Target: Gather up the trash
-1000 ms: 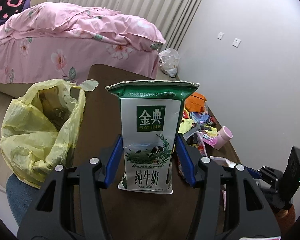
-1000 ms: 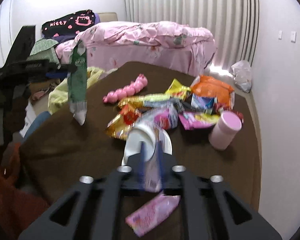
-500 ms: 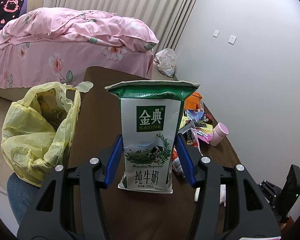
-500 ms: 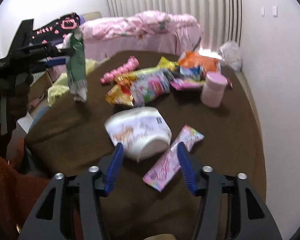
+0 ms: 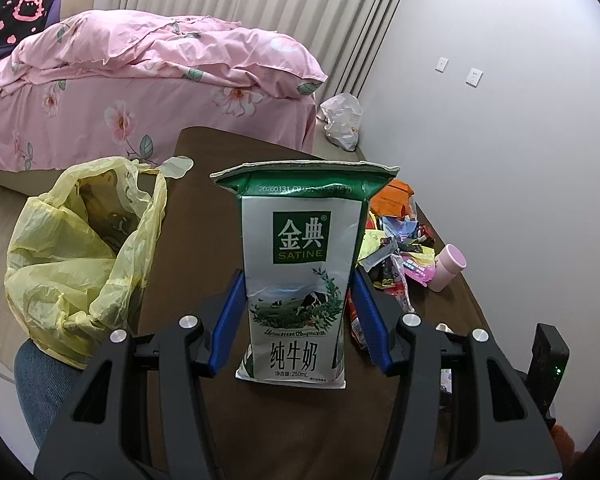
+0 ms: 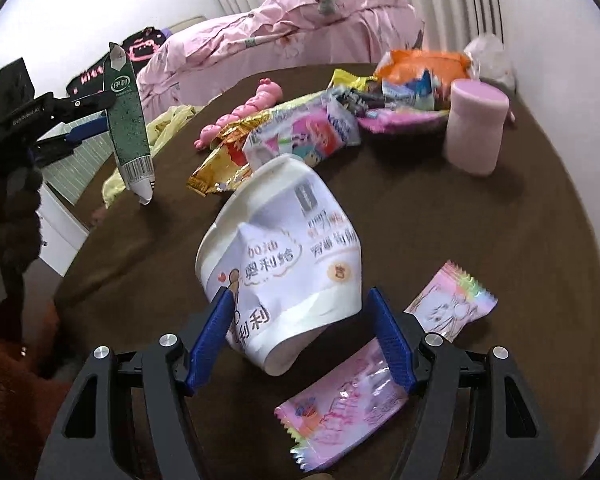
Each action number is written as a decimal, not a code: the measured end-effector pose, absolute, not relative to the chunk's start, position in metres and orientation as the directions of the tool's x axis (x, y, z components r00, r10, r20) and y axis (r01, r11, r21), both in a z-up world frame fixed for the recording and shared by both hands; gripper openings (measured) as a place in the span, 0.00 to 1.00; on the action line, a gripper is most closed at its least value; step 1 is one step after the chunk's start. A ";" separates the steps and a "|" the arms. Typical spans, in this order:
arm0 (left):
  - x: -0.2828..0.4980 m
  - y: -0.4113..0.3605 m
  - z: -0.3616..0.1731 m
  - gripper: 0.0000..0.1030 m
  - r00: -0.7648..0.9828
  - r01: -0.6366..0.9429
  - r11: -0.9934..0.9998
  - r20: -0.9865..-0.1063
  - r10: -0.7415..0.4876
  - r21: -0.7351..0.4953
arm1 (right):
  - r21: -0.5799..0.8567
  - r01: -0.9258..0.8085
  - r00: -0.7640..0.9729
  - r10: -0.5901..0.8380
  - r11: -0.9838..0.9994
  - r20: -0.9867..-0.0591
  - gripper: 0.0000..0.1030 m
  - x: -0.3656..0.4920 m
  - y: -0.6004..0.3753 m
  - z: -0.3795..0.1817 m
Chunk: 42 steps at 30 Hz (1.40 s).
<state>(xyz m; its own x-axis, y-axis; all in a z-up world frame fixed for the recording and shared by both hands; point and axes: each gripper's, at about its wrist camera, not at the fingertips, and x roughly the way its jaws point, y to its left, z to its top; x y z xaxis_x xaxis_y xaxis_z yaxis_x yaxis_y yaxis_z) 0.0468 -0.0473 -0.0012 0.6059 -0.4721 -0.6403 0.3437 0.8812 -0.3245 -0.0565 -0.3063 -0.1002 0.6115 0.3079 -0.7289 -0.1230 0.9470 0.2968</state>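
Left gripper: jaws clamped on both sides of a green-and-white milk carton, held upright above the brown table. Yellow trash bag hangs open at the table's left edge, just left of the carton. Right gripper: jaws spread wide, straddling a crumpled white paper cup lying on its side; the pads look just clear of it, contact not certain. Pink snack wrapper lies on the table beside the right jaw. Further back: wrapper pile, pink plastic cup, pink caterpillar toy. Pink bed behind.
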 end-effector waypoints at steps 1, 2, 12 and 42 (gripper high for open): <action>0.047 -0.047 -0.001 0.49 0.605 0.345 0.881 -0.640 -0.473 -0.325 | 0.277 -0.124 0.630 0.291 0.953 -0.720 0.54 -0.059 -0.304 -0.097; 0.047 -0.048 -0.001 0.49 0.605 0.345 0.880 -0.640 -0.474 -0.326 | 0.249 -0.133 0.652 0.274 0.959 -0.706 0.54 -0.063 -0.301 -0.091; 0.043 -0.046 0.006 0.49 0.626 0.354 0.878 -0.615 -0.479 -0.323 | 0.087 -0.138 0.746 0.161 0.987 -0.646 0.54 -0.059 -0.286 -0.044; 0.131 0.126 -0.037 0.49 0.837 -0.089 0.970 -0.545 -0.052 -0.228 | 0.002 -0.453 0.719 0.367 0.892 -0.590 0.54 0.124 -0.129 0.015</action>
